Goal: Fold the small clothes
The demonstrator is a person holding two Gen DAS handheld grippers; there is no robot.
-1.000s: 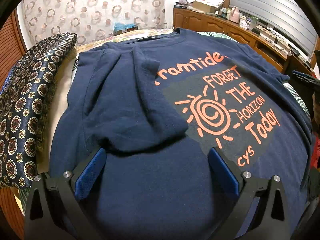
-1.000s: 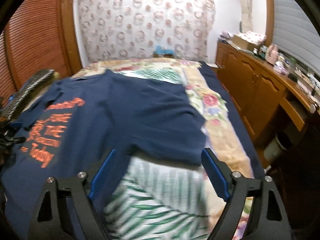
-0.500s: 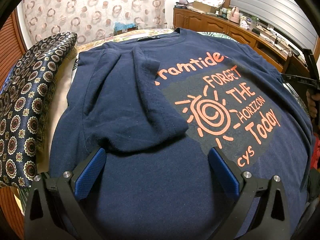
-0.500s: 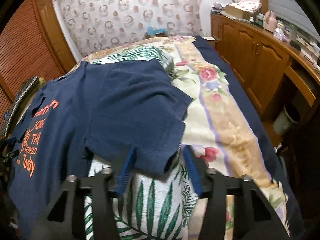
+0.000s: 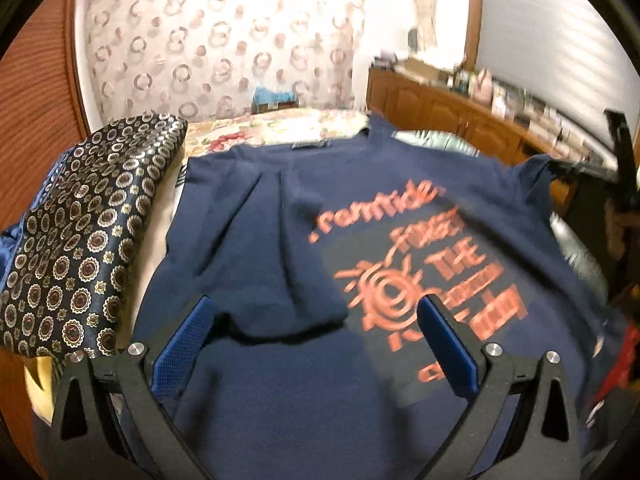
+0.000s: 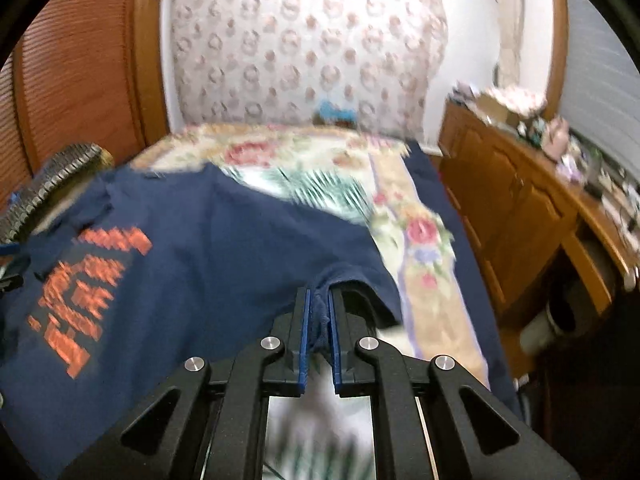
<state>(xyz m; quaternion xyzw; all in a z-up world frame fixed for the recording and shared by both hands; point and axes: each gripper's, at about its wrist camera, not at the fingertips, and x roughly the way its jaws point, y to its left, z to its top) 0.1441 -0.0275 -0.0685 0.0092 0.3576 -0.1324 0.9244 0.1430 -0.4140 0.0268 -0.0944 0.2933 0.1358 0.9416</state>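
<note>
The right claw [image 6: 318, 312] has just clamped shut on the sleeve [image 6: 352, 280] of the navy T-shirt [image 6: 192, 280] spread across the bed [image 6: 424, 280]. Sleeve-fold toward nine o'clock seems next. Left claw [image 5: 316, 340] hangs open, empty.

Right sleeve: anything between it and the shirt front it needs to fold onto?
Nothing visible. The right claw is shut on the right sleeve, and the shirt front with its orange print lies bare. The left sleeve is already folded in on its own side. The open left claw hovers over the shirt's lower part.
</note>
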